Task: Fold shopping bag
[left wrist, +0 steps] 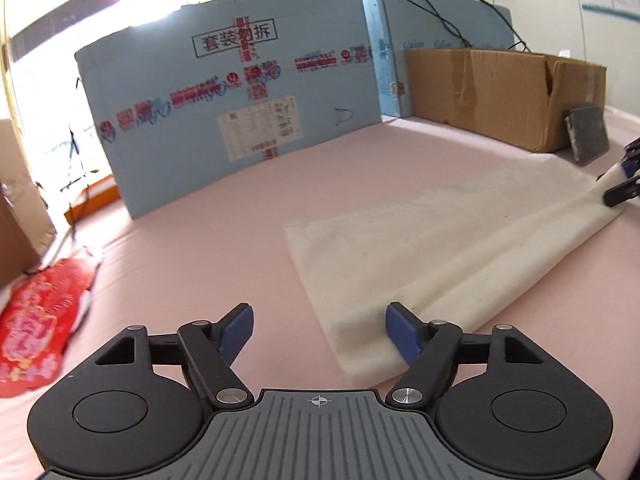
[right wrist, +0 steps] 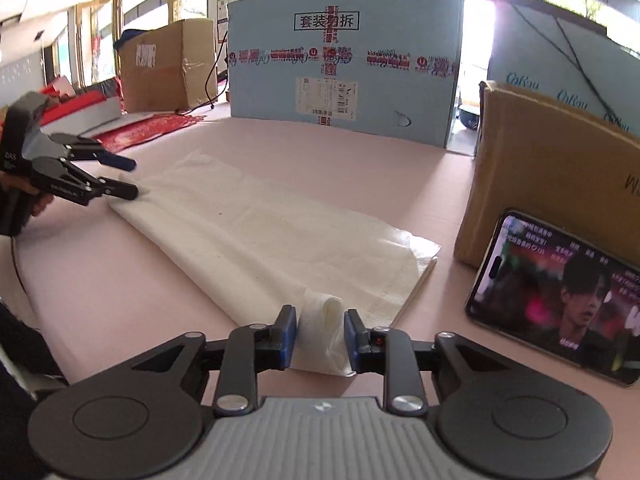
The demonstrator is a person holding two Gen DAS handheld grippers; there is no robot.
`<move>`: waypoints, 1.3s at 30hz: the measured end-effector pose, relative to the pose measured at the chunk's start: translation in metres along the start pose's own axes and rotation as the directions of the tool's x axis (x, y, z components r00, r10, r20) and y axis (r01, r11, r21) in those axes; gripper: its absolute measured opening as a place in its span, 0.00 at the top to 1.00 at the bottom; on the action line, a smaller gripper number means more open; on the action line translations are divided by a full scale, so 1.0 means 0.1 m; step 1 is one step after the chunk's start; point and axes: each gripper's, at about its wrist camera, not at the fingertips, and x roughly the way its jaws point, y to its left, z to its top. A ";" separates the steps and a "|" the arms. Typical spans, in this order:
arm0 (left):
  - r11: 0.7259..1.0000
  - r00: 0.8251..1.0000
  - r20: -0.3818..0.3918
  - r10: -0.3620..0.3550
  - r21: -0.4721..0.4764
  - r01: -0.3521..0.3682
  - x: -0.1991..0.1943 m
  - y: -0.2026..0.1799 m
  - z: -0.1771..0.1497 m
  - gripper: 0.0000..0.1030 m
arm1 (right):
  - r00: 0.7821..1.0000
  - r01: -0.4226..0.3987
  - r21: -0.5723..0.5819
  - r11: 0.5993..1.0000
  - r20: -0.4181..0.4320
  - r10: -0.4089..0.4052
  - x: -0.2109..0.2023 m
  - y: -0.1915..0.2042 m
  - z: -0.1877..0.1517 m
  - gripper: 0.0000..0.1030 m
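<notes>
White shopping bag [right wrist: 256,232] lying folded into a long strip on the pink tabletop [left wrist: 248,216], running from near right to far left in the right wrist view. Left gripper [left wrist: 318,330] released, jaws spread wide, nothing pinched; right-hand pad hovering at the near corner of the bag, touching or just above, hard to tell which. Right gripper [right wrist: 320,334] parted around a bunched, rolled end of the bag; cloth sitting between the pads with a sliver of gap on the left side, contact on the right side unclear, so loosened rather than clenched. Seen from the left wrist view, only the tips of the right gripper [left wrist: 624,184] showing at the right edge, the rest cut off. Behind the bag, a large light-blue box [left wrist: 224,92] with red printed tape, text too blurred to read. Brown cardboard box [right wrist: 556,184] at the right, partly cut off by the frame edge. Phone [right wrist: 560,300] leaning against it, screen lit, lower corner hidden behind the gripper body. Red packet [left wrist: 36,320] at the far left, smeared by blur. Fingers [right wrist: 40,204] of a hand barely visible behind the left gripper's handle.
</notes>
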 end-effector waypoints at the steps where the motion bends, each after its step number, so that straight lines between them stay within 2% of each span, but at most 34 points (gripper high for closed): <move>1: 1.000 0.999 0.030 0.024 0.001 -0.024 -0.06 -0.01 0.02 0.27 | 1.000 0.005 0.002 1.000 0.005 -0.005 0.00 0.01 -0.01 0.67; 2: 0.999 0.996 0.076 0.047 -0.003 -0.047 -0.13 -0.03 0.05 0.26 | 1.000 0.013 0.007 1.000 0.013 -0.013 -0.01 0.03 -0.03 0.67; 4: 0.999 0.984 0.169 0.048 -0.012 -0.046 -0.25 -0.09 0.10 0.16 | 0.999 0.023 0.016 1.000 0.025 -0.024 0.00 0.05 -0.06 0.67; 6: 0.999 0.969 0.247 -0.006 -0.035 0.015 -0.33 -0.19 0.16 0.16 | 0.999 0.030 0.031 0.999 0.036 -0.031 -0.01 0.06 -0.09 0.67; 8: 0.991 0.957 0.264 -0.117 -0.033 0.131 -0.30 -0.35 0.22 0.16 | 0.998 0.041 0.032 0.999 0.047 -0.042 -0.02 0.09 -0.12 0.67; 11: 0.972 0.946 0.225 -0.234 0.022 0.236 -0.18 -0.62 0.29 0.19 | 0.997 0.051 0.036 0.998 0.055 -0.053 -0.05 0.09 -0.13 0.65; 12: 0.964 0.943 0.198 -0.267 0.042 0.264 -0.14 -0.69 0.30 0.26 | 0.997 0.053 0.043 0.998 0.058 -0.055 -0.05 0.09 -0.14 0.64; 13: 0.958 0.943 0.167 -0.288 0.058 0.282 -0.10 -0.74 0.31 0.35 | 0.996 0.055 0.051 0.997 0.060 -0.058 -0.06 0.09 -0.15 0.63; 15: 0.954 0.947 0.117 -0.299 0.074 0.292 -0.02 -0.80 0.32 0.38 | 0.995 0.067 0.078 0.995 0.069 -0.072 -0.06 0.08 -0.16 0.58; 20: 0.944 0.944 0.027 -0.328 0.057 0.326 0.13 -0.83 0.29 0.36 | 0.987 0.123 0.164 0.979 0.082 -0.138 -0.05 0.06 -0.21 0.42; 24: 0.946 0.946 0.015 -0.325 0.025 0.324 0.18 -0.80 0.26 0.24 | 0.974 0.182 0.238 0.954 0.091 -0.209 -0.09 0.09 -0.27 0.35; 28: 0.947 0.947 0.016 -0.320 0.018 0.320 0.18 -0.78 0.25 0.21 | 0.959 0.248 0.252 0.935 0.073 -0.274 -0.12 0.14 -0.30 0.26; 32: 0.950 0.950 0.017 -0.313 0.017 0.313 0.19 -0.77 0.25 0.19 | 0.948 0.284 0.279 0.918 0.064 -0.312 -0.18 0.15 -0.34 0.24; 37: 0.951 0.951 0.018 -0.309 0.014 0.309 0.19 -0.76 0.26 0.17 | 0.946 0.281 0.365 0.887 0.048 -0.320 -0.23 0.08 -0.38 0.23; 39: 0.952 0.952 0.019 -0.306 0.015 0.306 0.19 -0.77 0.26 0.16 | 0.917 0.366 0.373 0.853 0.010 -0.398 -0.25 0.07 -0.39 0.23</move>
